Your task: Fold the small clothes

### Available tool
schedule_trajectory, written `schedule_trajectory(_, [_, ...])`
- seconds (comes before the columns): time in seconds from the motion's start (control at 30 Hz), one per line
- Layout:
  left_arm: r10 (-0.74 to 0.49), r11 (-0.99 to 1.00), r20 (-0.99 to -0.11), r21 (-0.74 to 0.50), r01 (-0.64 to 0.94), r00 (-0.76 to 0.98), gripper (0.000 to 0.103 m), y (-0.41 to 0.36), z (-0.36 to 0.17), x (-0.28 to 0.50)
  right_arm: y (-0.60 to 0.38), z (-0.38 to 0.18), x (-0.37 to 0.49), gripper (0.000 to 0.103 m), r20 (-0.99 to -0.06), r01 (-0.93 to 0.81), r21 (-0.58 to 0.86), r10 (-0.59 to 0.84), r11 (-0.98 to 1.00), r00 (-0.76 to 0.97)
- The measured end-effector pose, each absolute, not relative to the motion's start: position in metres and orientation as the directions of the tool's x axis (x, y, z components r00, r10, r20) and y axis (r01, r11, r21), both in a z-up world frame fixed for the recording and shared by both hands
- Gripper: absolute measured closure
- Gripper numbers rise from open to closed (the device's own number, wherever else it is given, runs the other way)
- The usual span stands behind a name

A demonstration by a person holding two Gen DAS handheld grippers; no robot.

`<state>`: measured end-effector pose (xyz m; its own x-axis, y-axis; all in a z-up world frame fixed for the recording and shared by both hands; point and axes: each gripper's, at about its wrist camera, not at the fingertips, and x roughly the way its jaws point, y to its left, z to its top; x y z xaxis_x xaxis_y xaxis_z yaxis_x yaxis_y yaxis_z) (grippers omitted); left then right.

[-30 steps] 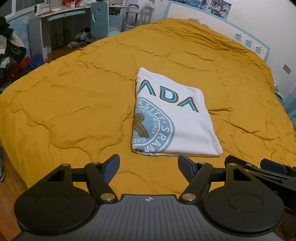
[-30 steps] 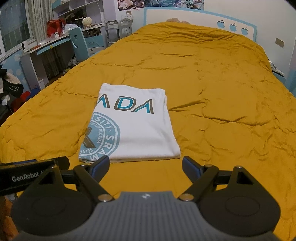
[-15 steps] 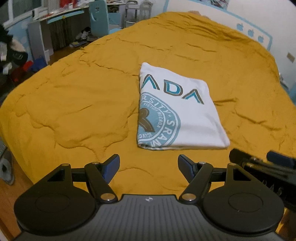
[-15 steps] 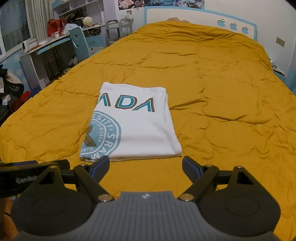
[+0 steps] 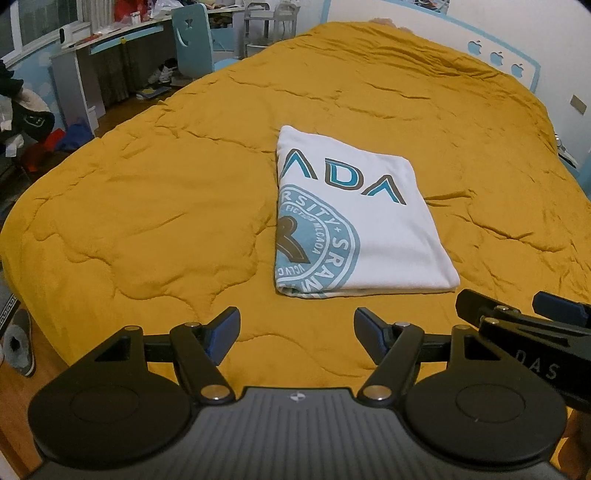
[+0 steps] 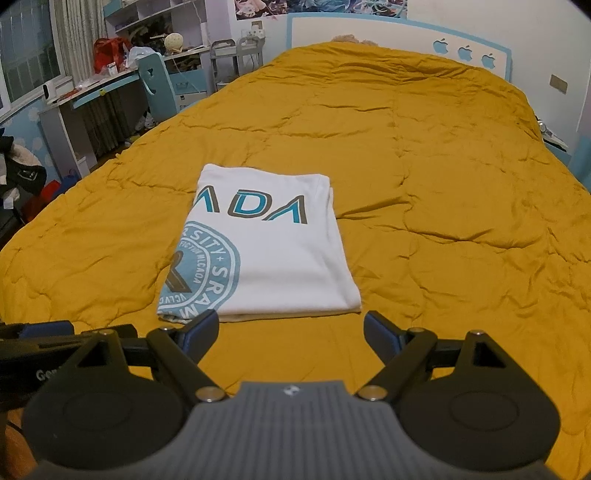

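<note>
A white T-shirt [image 5: 373,229] with a teal round print and "ADA" letters lies folded into a neat rectangle on the mustard-yellow quilt [image 5: 147,206]. It also shows in the right wrist view [image 6: 273,254]. My left gripper [image 5: 294,325] is open and empty, held over the quilt's near edge, short of the shirt's near left corner. My right gripper [image 6: 291,328] is open and empty, just short of the shirt's near edge. Each gripper shows at the edge of the other's view: the right one [image 5: 517,325] and the left one [image 6: 55,332].
The quilt covers a large bed with a blue-trimmed headboard [image 6: 406,33] at the far end. A desk [image 5: 92,59] and blue chair [image 5: 194,48] stand to the left, with clothes piled on the floor [image 5: 29,122]. A slipper [image 5: 18,343] lies by the bed's near corner.
Both grippers have stayed open and empty. The left wrist view has shifted slightly, so the shirt sits a little more to the right and farther off. The shirt has not moved.
</note>
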<state>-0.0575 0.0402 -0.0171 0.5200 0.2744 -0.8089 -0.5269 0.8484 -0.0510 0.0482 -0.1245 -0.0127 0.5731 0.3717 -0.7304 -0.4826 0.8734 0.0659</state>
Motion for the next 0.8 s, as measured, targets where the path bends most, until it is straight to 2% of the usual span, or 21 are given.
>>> schedule_trajectory(0.8, [0.244, 0.844, -0.838, -0.064, -0.533, 0.488, 0.019, 0.0465, -0.0225, -0.0557, -0.1195, -0.0185, 0.0502, 0.021, -0.743, -0.48, 0.038, 0.345, 0.877, 0.573])
